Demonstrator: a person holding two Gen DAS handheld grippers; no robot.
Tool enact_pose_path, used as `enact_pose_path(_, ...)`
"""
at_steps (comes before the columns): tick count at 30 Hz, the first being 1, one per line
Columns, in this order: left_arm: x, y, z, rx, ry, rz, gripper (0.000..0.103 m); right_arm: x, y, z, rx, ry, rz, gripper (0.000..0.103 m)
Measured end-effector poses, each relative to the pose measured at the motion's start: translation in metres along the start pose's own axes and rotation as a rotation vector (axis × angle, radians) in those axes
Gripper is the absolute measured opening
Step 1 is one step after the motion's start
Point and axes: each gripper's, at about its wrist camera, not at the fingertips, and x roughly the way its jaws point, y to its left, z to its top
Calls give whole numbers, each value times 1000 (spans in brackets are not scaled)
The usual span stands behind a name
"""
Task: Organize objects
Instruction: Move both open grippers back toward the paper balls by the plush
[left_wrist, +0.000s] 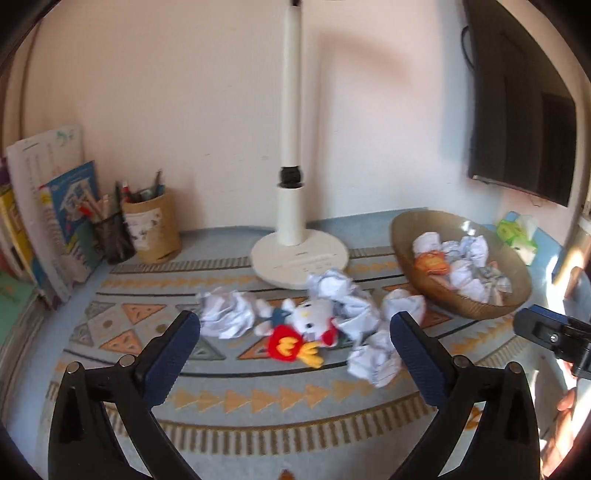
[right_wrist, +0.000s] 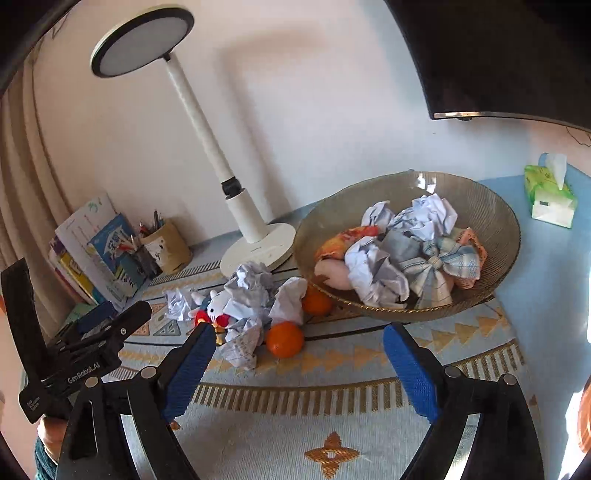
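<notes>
Left gripper (left_wrist: 295, 332): jaws spread wide, nothing between the blue pads, low in the frame above the patterned cloth (left_wrist: 258, 398). Right gripper (right_wrist: 299, 350): likewise spread, pads empty, at the bottom of its own frame.

Just beyond the left gripper's fingertips, centre of the left wrist frame: a white plush cat toy (left_wrist: 306, 325) with red and yellow parts, lying on the cloth among crumpled paper balls (left_wrist: 227, 314). One more paper ball (left_wrist: 373, 363) just beside the right-hand finger. In the right wrist frame, the same heap left of centre, with two oranges (right_wrist: 284, 339) on the cloth at its right edge, one nearer the lens, one tucked against the bowl.

Further out, right of centre in both frames: a wide brown glass bowl (right_wrist: 491, 206) holding crumpled paper, a plaid fabric bow (right_wrist: 437, 264), an orange wrapper and a pale rounded item.

Behind the heap: a white desk lamp (left_wrist: 291, 147) on a round base, head at upper left in the right wrist frame. At far left, a pen holder (left_wrist: 151, 230) against the wall, then upright books (left_wrist: 55, 221). At far right, a green tissue box (right_wrist: 550, 195). Upper right corner: a dark wall-mounted screen (left_wrist: 524, 122).
</notes>
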Motion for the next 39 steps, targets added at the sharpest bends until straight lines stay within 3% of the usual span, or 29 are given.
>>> enact_pose_path(1,3,14,-10,-11,29,28,102,10,8,-7,-25,20,-11,91)
enact_pose_path(4,17,58,-37,-108,116,6,102,35,19,-25,-31,81,-13,91)
enact_pose_path(8,23,88,-58,-229,96,9,102,47,26,-34,-63,94,-80,91)
enact_pose_path(12,25,97,-61,-311,89,33,102,52,33,-38,-102,116,-106,92)
enact_pose_path(20,28,110,-67,-394,120,-22,102,55,42,-41,-160,125,-158,92)
enact_pose_path(26,29,117,-69,-440,129,-22,102,55,40,-40,-147,122,-181,92)
enact_pose_path(28,29,118,-69,-443,133,-20,102,55,41,-37,-141,135,-160,92)
enact_pose_path(31,32,113,-63,-391,169,-66,102,57,34,-29,-10,254,-5,92)
enact_pose_path(32,33,111,-58,-364,187,-92,102,54,36,-24,10,254,20,92)
enact_pose_path(36,36,107,-18,-268,158,-156,102,52,64,0,-97,177,-15,92)
enact_pose_path(39,70,96,4,-172,203,-177,102,75,77,4,-164,167,-94,91)
